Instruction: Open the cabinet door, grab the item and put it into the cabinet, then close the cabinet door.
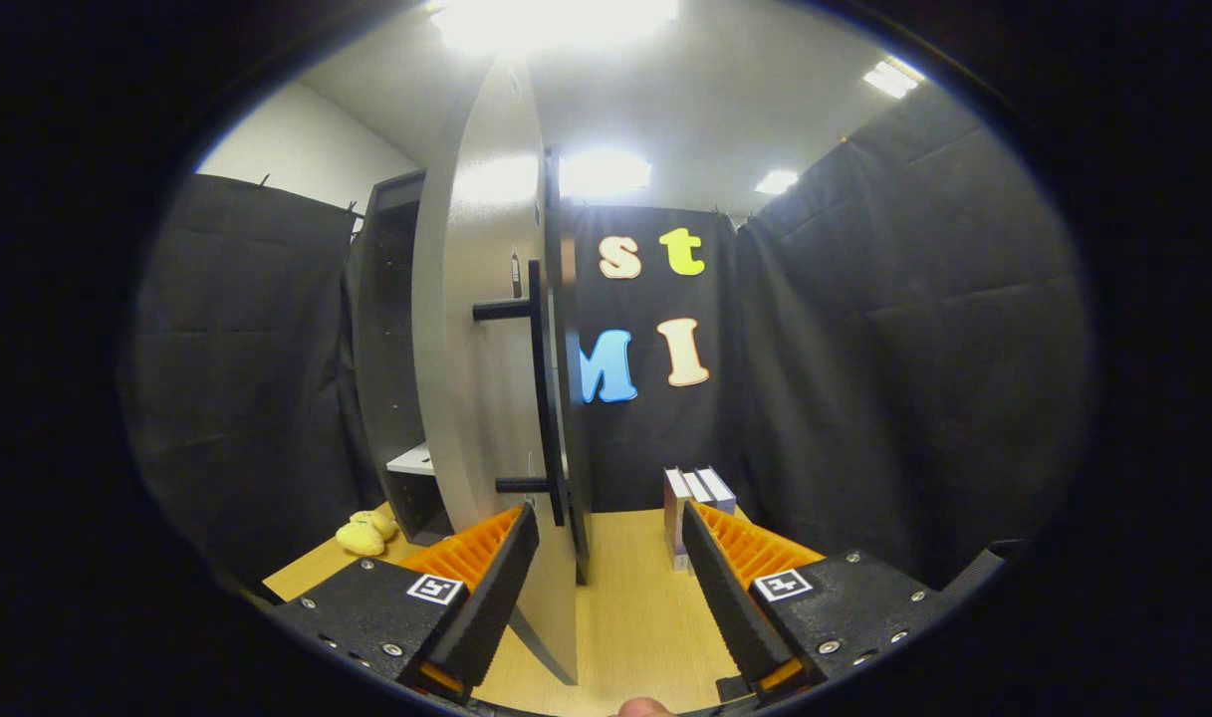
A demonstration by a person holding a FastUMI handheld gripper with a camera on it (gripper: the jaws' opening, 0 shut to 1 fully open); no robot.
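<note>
Cabinet door (471,329), a grey panel with a black bar handle (536,388), stood swung open between the released tool (610,543) fingers, so the next move probably called for reaching the yellow soft item (366,533) on the wooden surface (625,607) beside the dark cabinet (391,329).

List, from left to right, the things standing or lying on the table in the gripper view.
Yellow toy → cabinet → open door → boxes. The gripper is open, its fingers either side of the door's edge.
</note>
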